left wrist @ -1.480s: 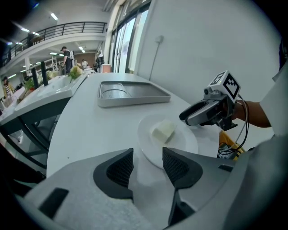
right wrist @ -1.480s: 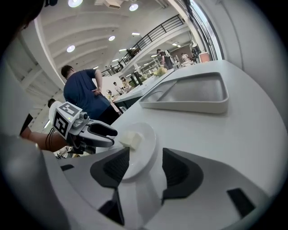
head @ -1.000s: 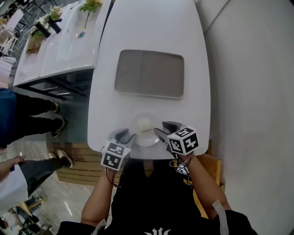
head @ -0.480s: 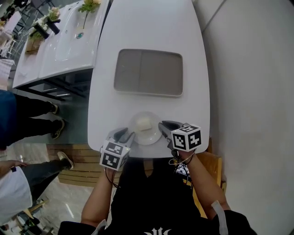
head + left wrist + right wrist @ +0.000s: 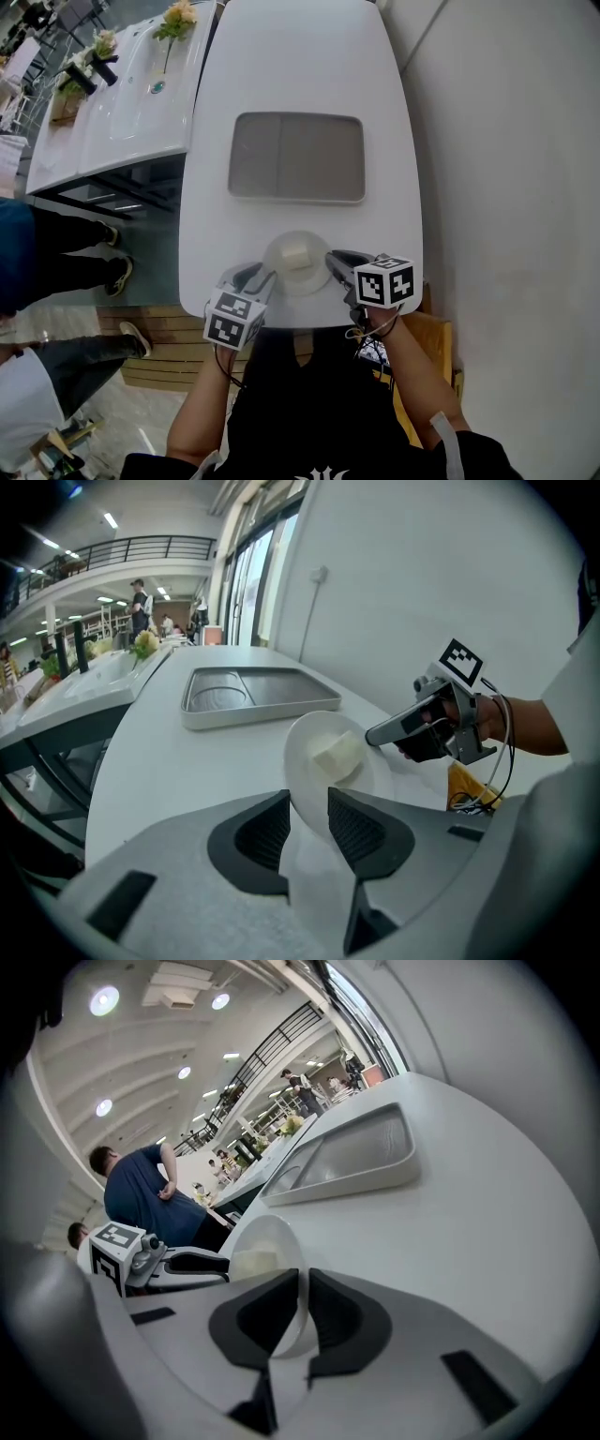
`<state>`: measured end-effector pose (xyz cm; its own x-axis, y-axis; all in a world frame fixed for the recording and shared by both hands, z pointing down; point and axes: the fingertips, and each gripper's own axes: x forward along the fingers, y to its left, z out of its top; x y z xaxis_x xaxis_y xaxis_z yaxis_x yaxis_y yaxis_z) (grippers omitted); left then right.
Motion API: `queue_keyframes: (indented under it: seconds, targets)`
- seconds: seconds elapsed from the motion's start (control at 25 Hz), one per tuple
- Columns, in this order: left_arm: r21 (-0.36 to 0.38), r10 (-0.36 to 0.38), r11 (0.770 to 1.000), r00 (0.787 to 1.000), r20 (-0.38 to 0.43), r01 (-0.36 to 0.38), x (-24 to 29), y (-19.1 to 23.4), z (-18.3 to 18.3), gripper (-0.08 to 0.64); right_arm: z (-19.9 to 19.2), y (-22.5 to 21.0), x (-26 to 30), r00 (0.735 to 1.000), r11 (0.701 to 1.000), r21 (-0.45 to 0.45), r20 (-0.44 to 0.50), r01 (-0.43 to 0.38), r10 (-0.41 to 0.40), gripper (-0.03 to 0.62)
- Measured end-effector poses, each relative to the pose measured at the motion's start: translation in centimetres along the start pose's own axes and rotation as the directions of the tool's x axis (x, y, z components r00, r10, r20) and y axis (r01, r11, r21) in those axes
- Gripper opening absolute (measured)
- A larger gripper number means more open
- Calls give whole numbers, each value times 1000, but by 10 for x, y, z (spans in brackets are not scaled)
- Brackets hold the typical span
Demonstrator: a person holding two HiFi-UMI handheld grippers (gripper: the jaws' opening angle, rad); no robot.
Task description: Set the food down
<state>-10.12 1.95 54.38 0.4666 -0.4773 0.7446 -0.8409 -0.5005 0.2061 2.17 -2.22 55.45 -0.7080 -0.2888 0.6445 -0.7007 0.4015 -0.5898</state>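
Right gripper (image 5: 302,1309) jaws had just closed, clamping white plate (image 5: 306,279) right rim. Left gripper (image 5: 308,825) jaws narrowed too, straddling left rim, pads not pressing. Pale food block (image 5: 297,255) on plate, between grippers, near table (image 5: 281,66) edge.

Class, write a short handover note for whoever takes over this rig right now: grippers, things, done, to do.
Right gripper: jaws just closed onto the plate rim.
Left gripper: jaws just narrowed; rim between them, gap visible, no grip.
Food block sits on the plate at the near edge of the table, before the empty tray.
Done: right grip.
To do: likely close left, then set the food down.
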Motion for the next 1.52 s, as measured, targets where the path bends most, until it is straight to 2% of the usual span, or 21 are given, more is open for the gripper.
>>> queue_keyframes:
  seconds: [0.16,0.32,0.48,0.88,1.28,1.52]
  targets:
    - [-4,10,1000,1000,17,-9,0,3,6,124,1,-1,0,999,996,85,10,-36,36,28]
    - [-5,16,1000,999,35,-16,-2,7,13,124,5,0,-2,996,975,206,24,-84,81,25]
    - [7,22,1000,998,53,-22,-2,11,22,124,14,3,-4,993,958,261,48,-117,108,21]
    - [51,20,998,995,103,-25,9,23,66,124,61,-4,-16,982,947,278,144,-159,123,17]
    - [95,16,995,990,139,-29,36,46,122,123,110,-28,-13,971,943,284,211,-174,115,17]
    - [105,16,994,990,138,-31,62,63,152,96,140,-50,-8,966,938,300,235,-176,106,17]
